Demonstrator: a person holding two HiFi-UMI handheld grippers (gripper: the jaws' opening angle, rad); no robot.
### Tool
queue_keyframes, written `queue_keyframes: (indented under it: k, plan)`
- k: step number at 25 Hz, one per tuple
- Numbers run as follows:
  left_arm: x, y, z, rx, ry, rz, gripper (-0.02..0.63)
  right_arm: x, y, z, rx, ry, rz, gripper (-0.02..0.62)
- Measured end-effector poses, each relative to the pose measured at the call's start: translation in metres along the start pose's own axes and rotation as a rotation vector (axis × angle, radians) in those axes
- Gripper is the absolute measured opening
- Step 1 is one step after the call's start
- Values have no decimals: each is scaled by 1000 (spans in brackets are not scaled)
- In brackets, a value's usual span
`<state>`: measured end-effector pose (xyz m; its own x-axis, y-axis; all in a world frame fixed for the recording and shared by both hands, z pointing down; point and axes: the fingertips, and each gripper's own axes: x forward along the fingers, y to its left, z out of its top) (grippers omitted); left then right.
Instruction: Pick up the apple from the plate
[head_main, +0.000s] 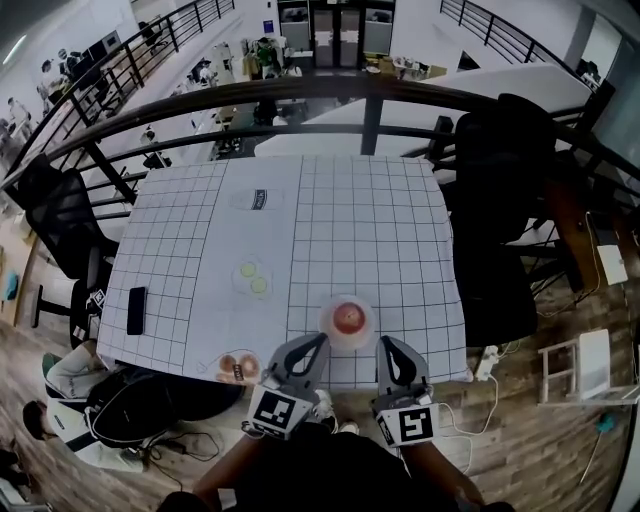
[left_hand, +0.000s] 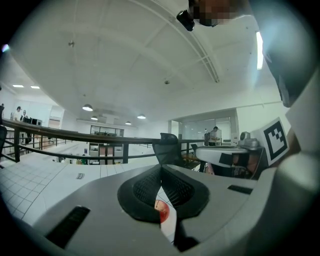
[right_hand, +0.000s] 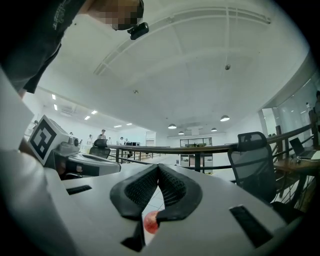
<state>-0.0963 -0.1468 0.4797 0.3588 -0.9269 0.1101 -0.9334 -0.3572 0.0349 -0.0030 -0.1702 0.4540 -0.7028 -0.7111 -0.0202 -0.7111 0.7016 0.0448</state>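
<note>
On the near edge of the table (head_main: 380, 230): a red apple (head_main: 347, 318) on a small pale plate (head_main: 326, 328), right of the middle of the front edge.
Table cover: white cloth with a black grid, spread over the whole top.
Left gripper (head_main: 321, 343): jaws pressed together tip to tip, nothing between the pads; held low over the front edge, near the plate's left side, clear of the apple.
Right gripper (head_main: 384, 346): jaws likewise closed and empty; near the plate's right side, also clear of the apple.
Contact with the plate: not possible to tell for either gripper.
Left gripper view: apple seen as a red patch in the gap beneath the closed pads, with white plate below it; the other gripper's marker cube at the right.
Right gripper view: apple seen as a red spot under the meeting pads; the other gripper's marker cube at the left.
Elsewhere on the cloth: black phone (head_main: 136, 310) near the left edge; small dish with two green slices (head_main: 253, 277) around the middle; dish of brownish pieces (head_main: 236, 368) at the front edge, left of the left gripper; small label card (head_main: 259, 199) toward the far side.
Around the table: black office chair (head_main: 60, 225) at the left, more black chairs (head_main: 500, 160) at the right, dark railing (head_main: 300, 95) behind, white power strip (head_main: 487, 362) on the wooden floor at the right.
</note>
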Motion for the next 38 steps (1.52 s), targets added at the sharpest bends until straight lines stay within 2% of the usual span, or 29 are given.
queue_keyframes:
  k: [7, 15, 21, 26, 31, 33, 38]
  plan:
    - [19, 18, -4, -32, -9, -39, 22, 32, -3, 7, -23, -27, -39, 23]
    - [33, 25, -19, -39, 1, -32, 21, 42, -6, 2, -35, 18, -42, 23]
    - [46, 21, -24, -37, 20, -7, 21, 46, -8, -6, -12, 32, -1, 23]
    - [51, 19, -21, -39, 26, 45, 22, 52, -22, -14, 2, 45, 28, 23]
    - [59, 11, -36, -28, 69, 35, 27, 58, -32, -24, 18, 47, 57, 23]
    - [63, 8, -44, -22, 89, 29, 172, 59, -34, -28, 25, 49, 71, 23]
    - [74, 0, -68, -16, 154, 23, 314, 58, -40, -40, 45, 68, 104, 23]
